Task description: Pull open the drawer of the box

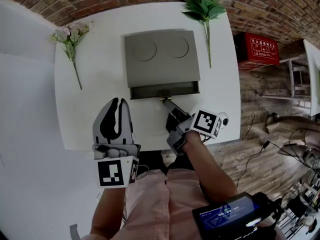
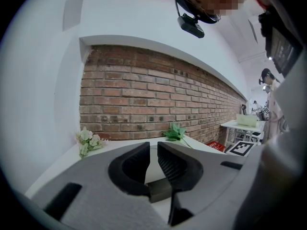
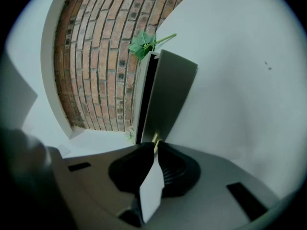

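Now drawer [image 1: 162, 90] slightly ajar at front of box [image 1: 160, 59], upper centre of frame, on white table [image 1: 90, 114]. Right gripper [image 1: 167, 103] pinched on small pull tab [image 3: 155, 138] at drawer front. Left gripper [image 1: 118, 104] lower left, apart from box, jaws narrow, slim gap, nothing between. Best pull: straight toward lower frame, level, firm pinch. Thin tab likely slips; box may slide.

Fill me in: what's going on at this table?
A person works two hand-held grippers at a white table. The right hand-held gripper is shut on the small pull tab of the drawer in the grey box. The drawer looks a short way open. The left hand-held gripper hangs near the table's front edge, jaws slightly apart, with nothing between them.
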`<state>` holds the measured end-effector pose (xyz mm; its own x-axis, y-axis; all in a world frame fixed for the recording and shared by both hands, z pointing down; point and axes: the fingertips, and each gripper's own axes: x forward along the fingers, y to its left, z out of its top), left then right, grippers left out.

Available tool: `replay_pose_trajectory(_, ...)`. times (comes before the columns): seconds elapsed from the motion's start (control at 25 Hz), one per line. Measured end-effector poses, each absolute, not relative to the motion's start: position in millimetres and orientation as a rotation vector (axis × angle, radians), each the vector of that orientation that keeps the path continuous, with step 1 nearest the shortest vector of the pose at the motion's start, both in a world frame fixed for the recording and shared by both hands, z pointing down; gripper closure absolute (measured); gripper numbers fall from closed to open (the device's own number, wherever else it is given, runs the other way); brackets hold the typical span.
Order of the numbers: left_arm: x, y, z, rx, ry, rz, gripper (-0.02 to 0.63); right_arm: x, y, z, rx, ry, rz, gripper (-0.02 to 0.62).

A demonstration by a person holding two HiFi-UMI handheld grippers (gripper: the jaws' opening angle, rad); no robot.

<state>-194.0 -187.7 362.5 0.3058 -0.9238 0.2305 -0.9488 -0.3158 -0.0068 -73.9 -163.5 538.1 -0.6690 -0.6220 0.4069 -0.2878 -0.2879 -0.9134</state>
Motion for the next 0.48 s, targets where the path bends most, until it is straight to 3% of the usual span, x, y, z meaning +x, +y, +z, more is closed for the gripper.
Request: replay_pose_trajectory(0.48,-197.7,-188.2,354.1,2.490,-1.715,0.260,0.557,-75.6,-165.2,534.7,-1.109,1.736,-1.996,0.561)
